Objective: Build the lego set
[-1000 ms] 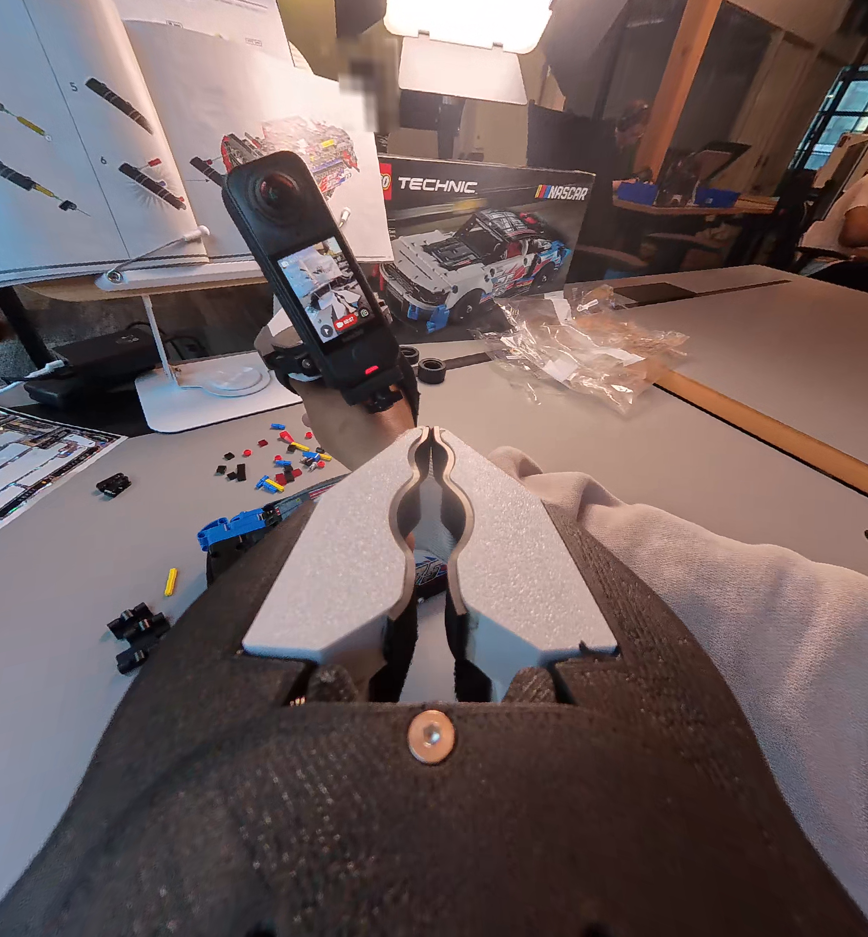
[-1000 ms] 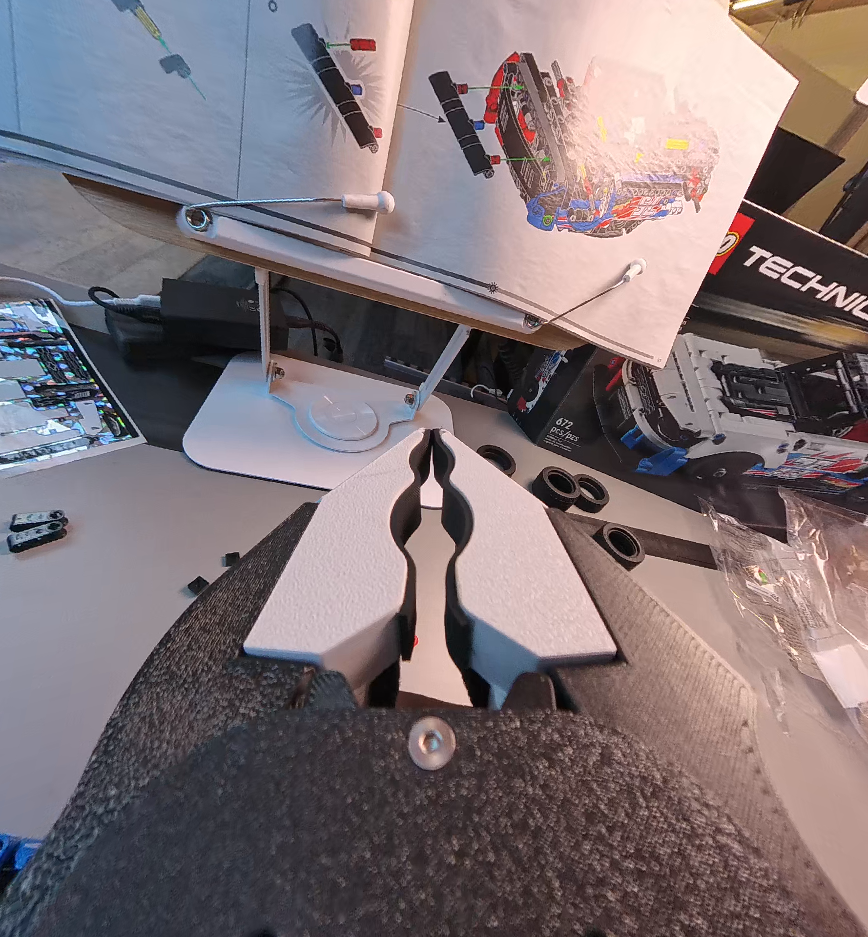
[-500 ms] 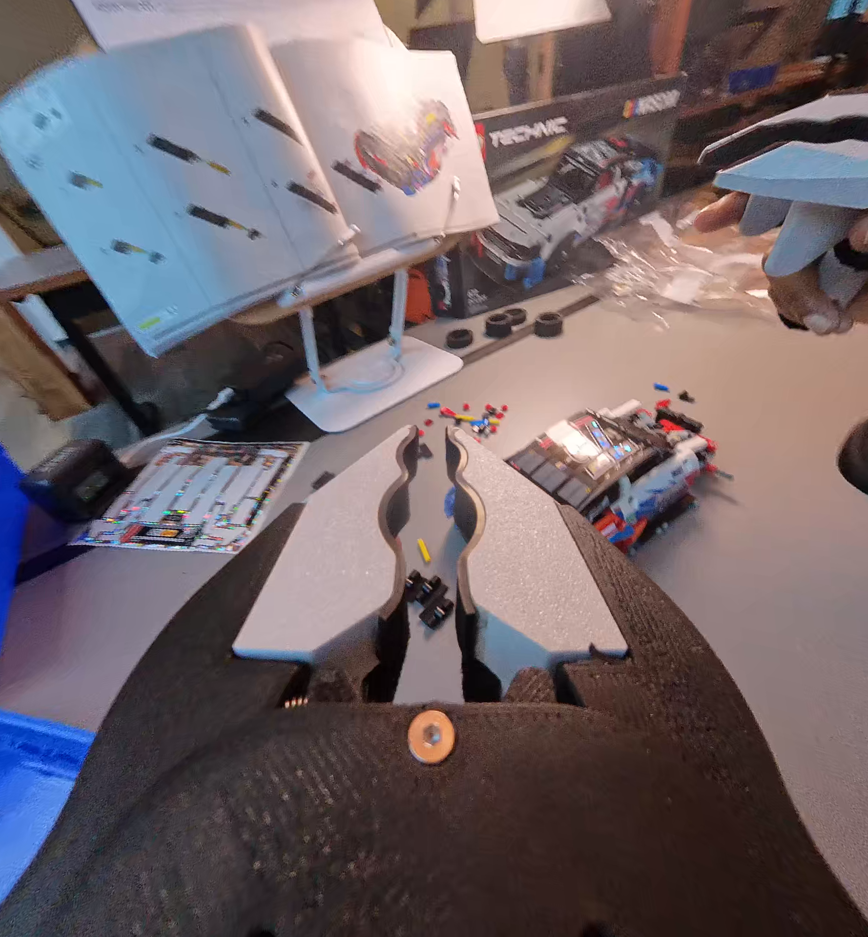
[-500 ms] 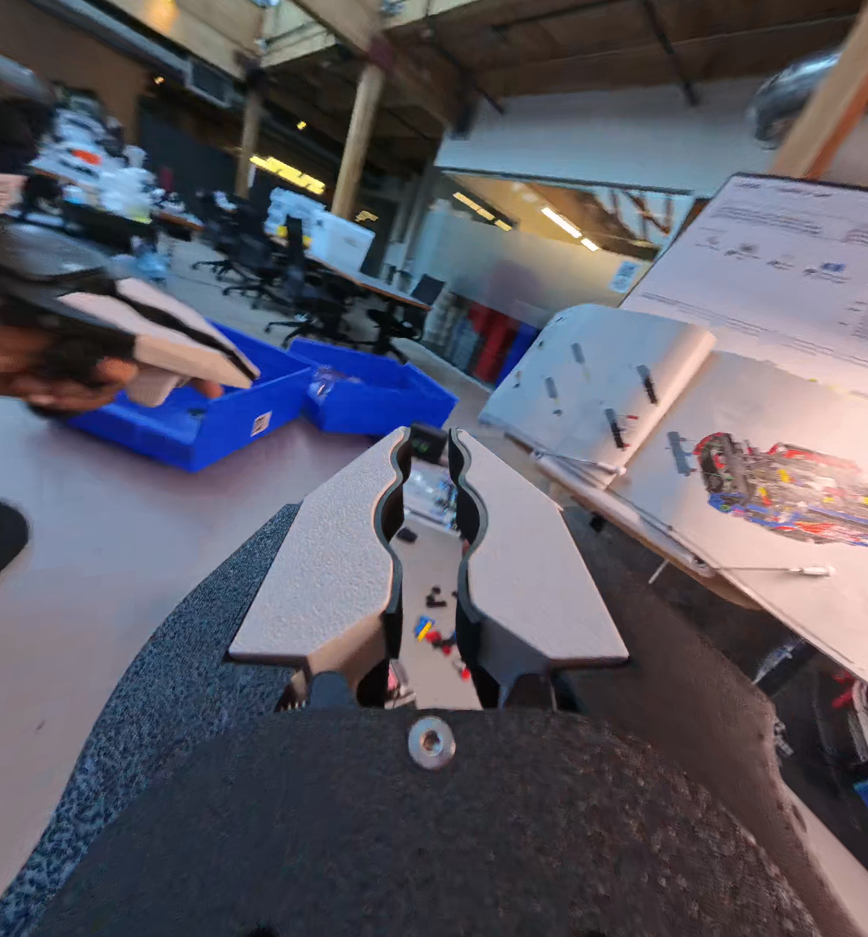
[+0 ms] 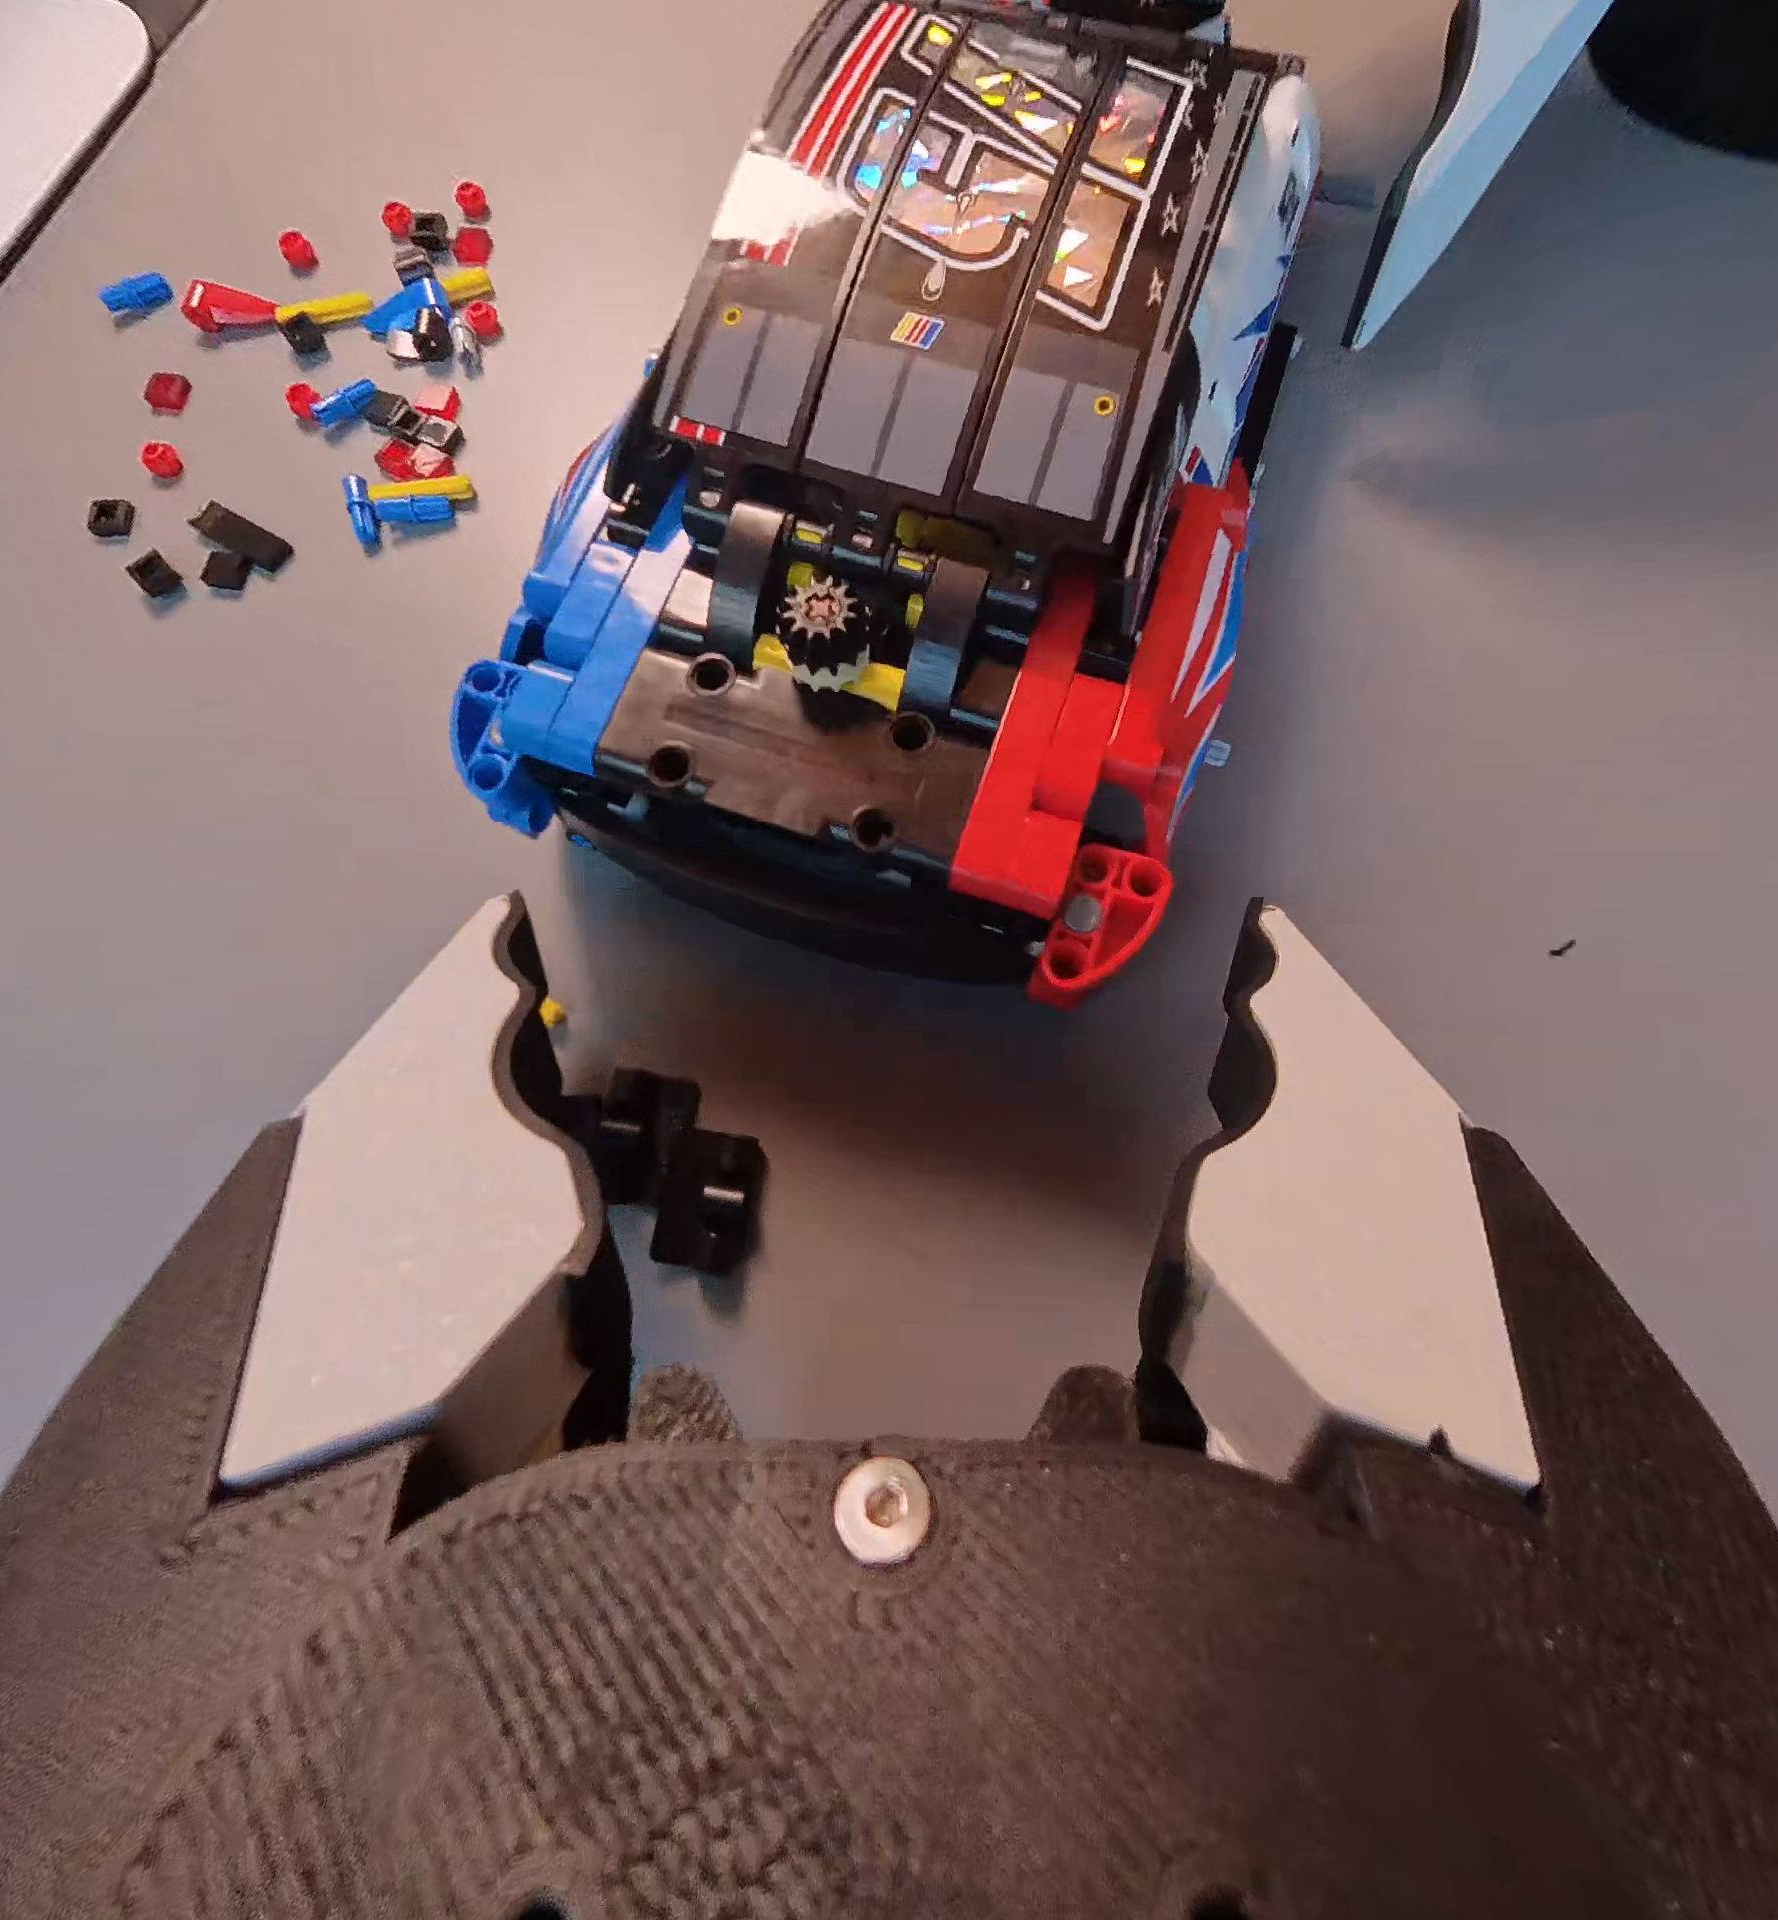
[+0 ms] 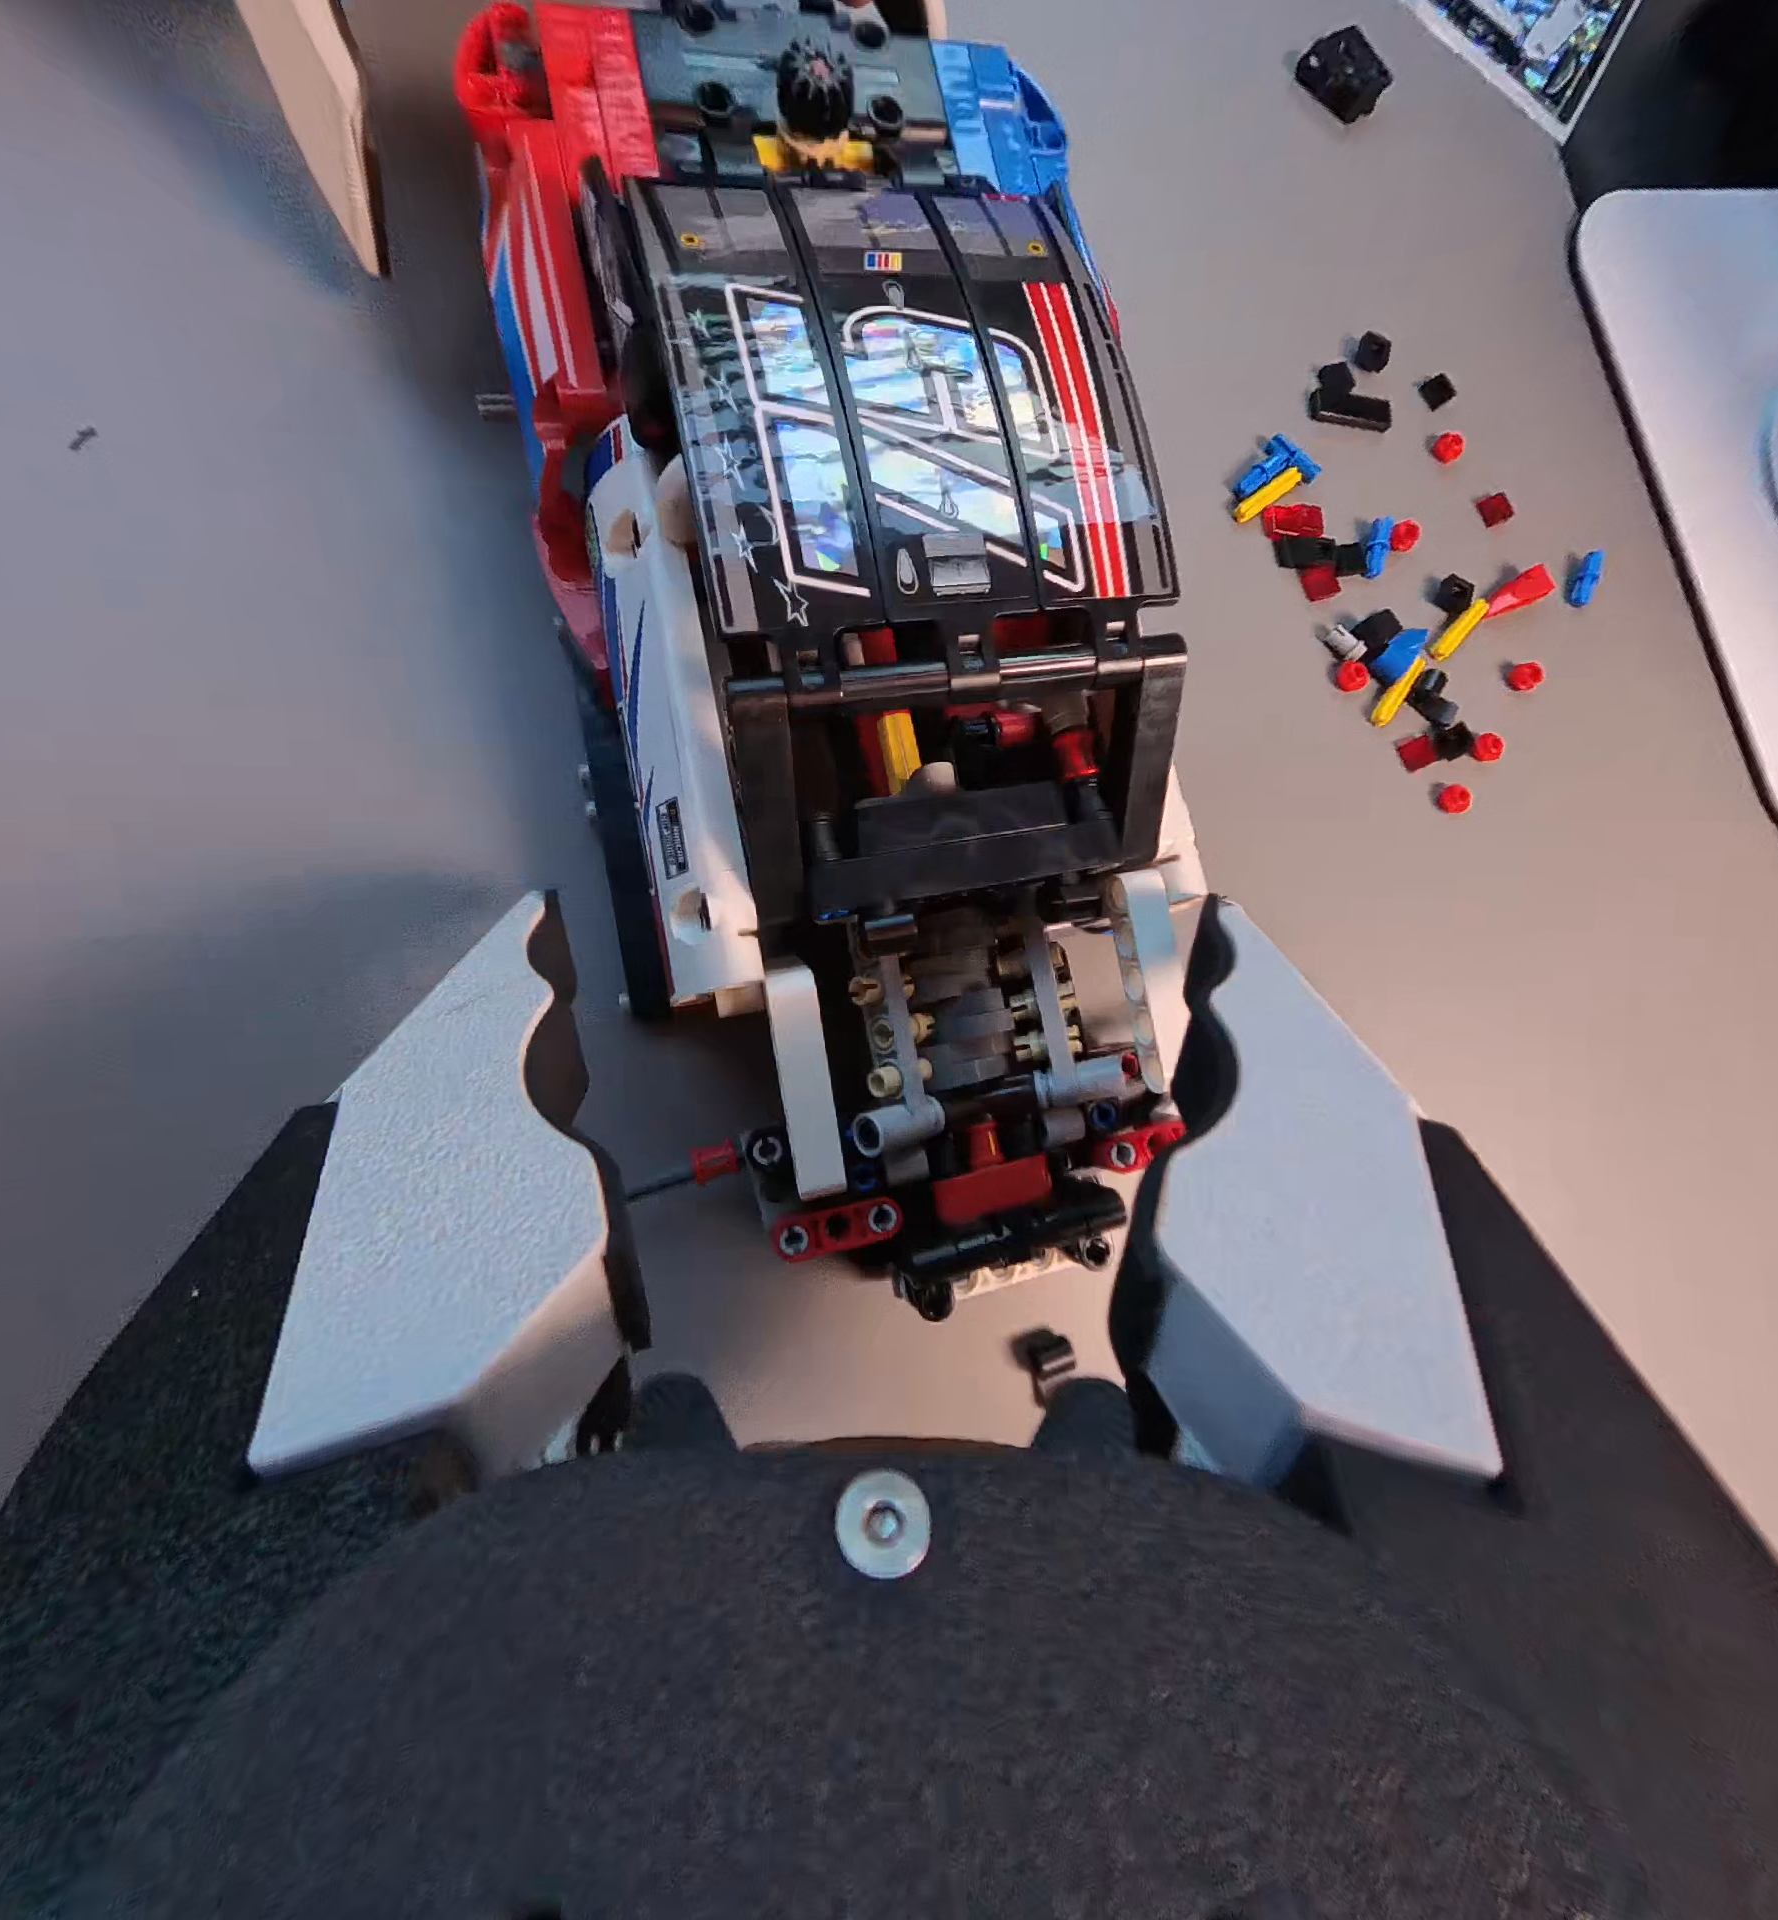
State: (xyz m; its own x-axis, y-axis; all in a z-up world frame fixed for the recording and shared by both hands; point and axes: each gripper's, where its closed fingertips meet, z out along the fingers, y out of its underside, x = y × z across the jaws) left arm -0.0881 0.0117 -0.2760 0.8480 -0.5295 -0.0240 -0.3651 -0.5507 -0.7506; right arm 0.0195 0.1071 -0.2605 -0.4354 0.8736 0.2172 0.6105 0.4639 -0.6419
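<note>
The partly built lego car (image 5: 968,416) lies on the grey table, black roof panels up. In the left wrist view its blue and red end faces my left gripper (image 5: 885,935), which is open and empty just short of it. A clump of black pieces (image 5: 677,1174) lies between the fingers, by the left one. In the right wrist view the car (image 6: 916,468) shows from its other end. My right gripper (image 6: 880,914) is open, and the car's bare engine end (image 6: 968,1091) sits between the fingers. I cannot tell whether they touch it.
Loose red, blue, yellow and black pieces (image 5: 324,384) lie beside the car, and also show in the right wrist view (image 6: 1404,582). A white stand base (image 6: 1716,468) lies beyond them. A small black piece (image 6: 1046,1351) lies near the car's engine end. A black block (image 6: 1342,68) lies farther off. The black block (image 6: 1342,68) is about 15 cm from my left fingertips and 30 cm from my right.
Both grippers have swung down from facing the room and the instruction book to the car on the table. Both have opened wide, one at each end of the car.
</note>
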